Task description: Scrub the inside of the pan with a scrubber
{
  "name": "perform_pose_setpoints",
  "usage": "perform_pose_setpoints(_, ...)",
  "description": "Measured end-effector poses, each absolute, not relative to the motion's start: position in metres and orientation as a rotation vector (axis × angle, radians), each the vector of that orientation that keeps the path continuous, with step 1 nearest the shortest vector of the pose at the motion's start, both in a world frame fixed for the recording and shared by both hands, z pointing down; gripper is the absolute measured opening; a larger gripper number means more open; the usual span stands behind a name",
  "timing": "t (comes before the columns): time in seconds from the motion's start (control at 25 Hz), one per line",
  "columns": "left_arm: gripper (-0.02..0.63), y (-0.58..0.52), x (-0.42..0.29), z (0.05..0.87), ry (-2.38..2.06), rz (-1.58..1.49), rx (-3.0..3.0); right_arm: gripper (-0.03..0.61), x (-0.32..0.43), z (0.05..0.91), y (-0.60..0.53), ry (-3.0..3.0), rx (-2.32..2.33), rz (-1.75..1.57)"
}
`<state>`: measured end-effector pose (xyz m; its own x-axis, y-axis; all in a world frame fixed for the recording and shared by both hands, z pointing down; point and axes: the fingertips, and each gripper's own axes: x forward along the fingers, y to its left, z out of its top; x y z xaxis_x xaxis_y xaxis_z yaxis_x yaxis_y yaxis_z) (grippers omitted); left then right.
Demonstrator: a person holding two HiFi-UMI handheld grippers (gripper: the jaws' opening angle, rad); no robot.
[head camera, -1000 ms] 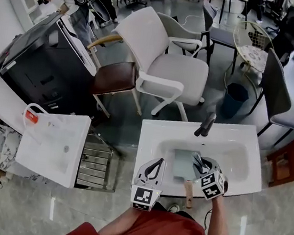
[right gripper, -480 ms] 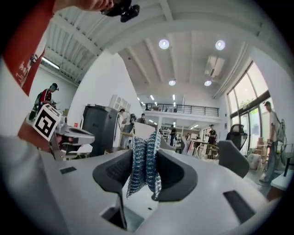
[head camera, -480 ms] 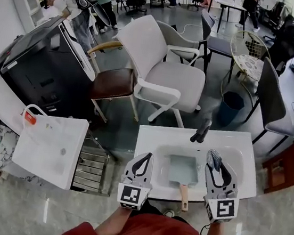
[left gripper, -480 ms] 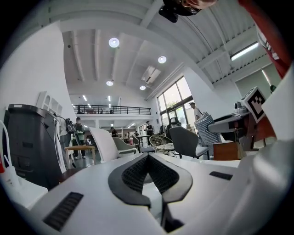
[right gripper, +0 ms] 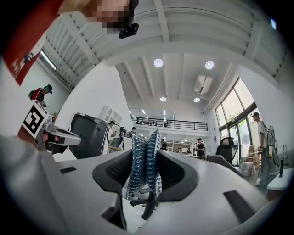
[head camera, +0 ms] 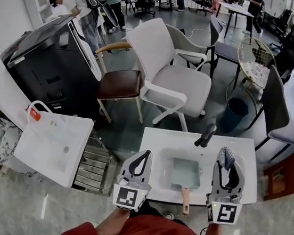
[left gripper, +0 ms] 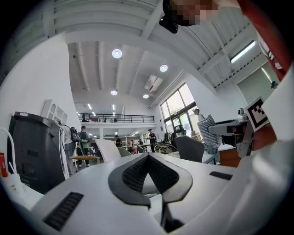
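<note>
Head view: scrubber [head camera: 226, 157] now raised off pan [head camera: 186, 174].

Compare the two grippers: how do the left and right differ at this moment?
The right gripper is clamped on a folded bluish scrubber; the left gripper is shut on nothing, tips touching. The left gripper hangs left of the pan, the right gripper right of it. Both point away from the person, and neither touches the pan.
</note>
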<state>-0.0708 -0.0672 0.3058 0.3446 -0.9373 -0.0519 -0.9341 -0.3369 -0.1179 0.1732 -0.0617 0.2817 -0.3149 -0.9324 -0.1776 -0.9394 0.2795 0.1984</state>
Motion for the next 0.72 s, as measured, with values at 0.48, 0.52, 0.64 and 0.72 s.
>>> perform_pose_setpoints(0.48, 0.011, -0.065, -0.066, 0.311, 1.76, -0.05, -2.492, 0.178, 0.172, 0.29, -0.068, 2.533, -1.833, 0.445)
perform_pose_setpoints(0.52, 0.011, -0.066, -0.065, 0.312, 1.76, -0.049, -2.494, 0.178, 0.171, 0.29, -0.069, 2.54, -1.833, 0.447)
perform_pose_setpoints(0.64, 0.011, -0.067, -0.065, 0.313, 1.758, -0.05, -2.499, 0.173, 0.166, 0.295, -0.071, 2.562, -1.83, 0.434)
perform_pose_setpoints(0.72, 0.011, -0.067, -0.066, 0.314, 1.76, -0.049, -2.502, 0.172, 0.164, 0.298, -0.072, 2.576, -1.832, 0.429)
